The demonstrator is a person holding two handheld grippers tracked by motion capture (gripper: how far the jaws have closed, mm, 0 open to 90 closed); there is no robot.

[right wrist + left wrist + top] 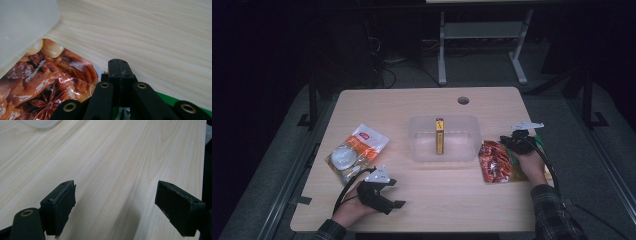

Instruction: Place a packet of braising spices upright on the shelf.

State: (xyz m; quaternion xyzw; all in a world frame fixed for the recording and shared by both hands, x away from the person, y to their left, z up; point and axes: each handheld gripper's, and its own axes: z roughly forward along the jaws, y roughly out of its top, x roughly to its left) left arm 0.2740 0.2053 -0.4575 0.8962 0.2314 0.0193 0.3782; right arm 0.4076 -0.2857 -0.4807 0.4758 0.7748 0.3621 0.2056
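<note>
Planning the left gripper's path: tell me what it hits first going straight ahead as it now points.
Likely nothing soon: the open left gripper faces bare table, with the clear container's corner off to one side. Depth is unclear.

A pale wooden table (377,107) with a round hole (463,100) near its far edge stands on grey carpet (482,70) (the room is dim); a white-legged desk frame (482,35) stands behind.
</note>
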